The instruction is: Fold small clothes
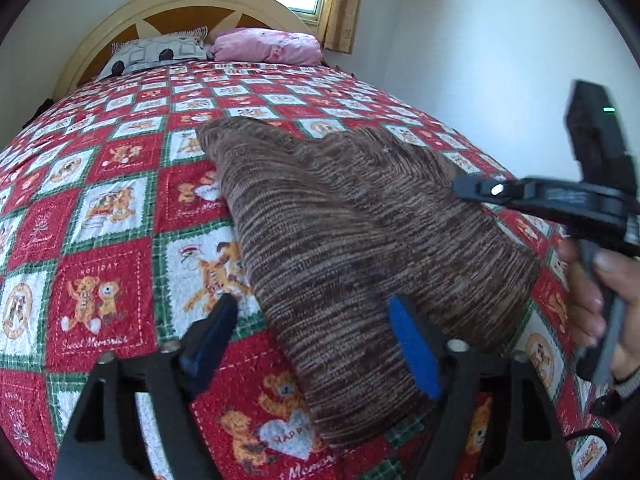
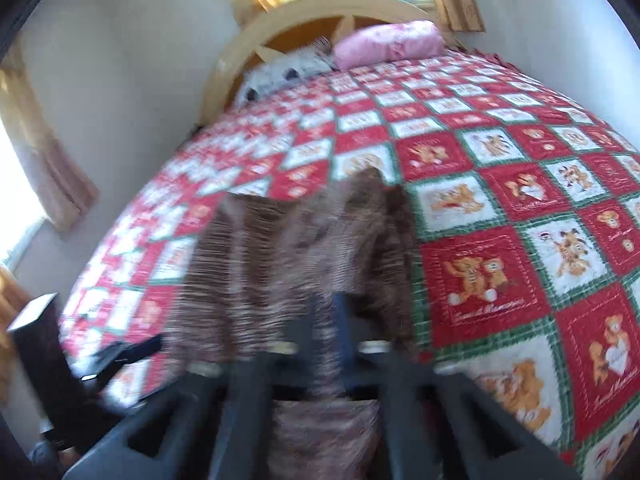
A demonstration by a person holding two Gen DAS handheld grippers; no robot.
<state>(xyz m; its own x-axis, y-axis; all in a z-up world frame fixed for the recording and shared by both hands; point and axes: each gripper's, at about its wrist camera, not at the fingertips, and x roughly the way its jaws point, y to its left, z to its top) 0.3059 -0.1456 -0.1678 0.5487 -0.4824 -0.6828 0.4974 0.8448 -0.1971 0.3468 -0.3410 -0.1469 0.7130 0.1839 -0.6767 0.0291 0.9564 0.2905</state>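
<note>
A brown striped knit garment (image 1: 340,240) lies partly folded on the red, white and green teddy-bear quilt (image 1: 100,240). My left gripper (image 1: 312,332) is open, its blue-padded fingers (image 1: 412,352) straddling the garment's near edge just above it. My right gripper (image 2: 328,316) is shut on the garment (image 2: 256,272), with cloth pinched between the fingers and hanging below; this view is motion-blurred. The right gripper also shows in the left wrist view (image 1: 500,190), held by a hand over the garment's right side.
A patterned grey pillow (image 1: 156,54) and a pink pillow (image 1: 268,44) lie at the wooden headboard (image 1: 180,4). White walls flank the bed. A dark box (image 2: 40,340) stands beside the bed at left.
</note>
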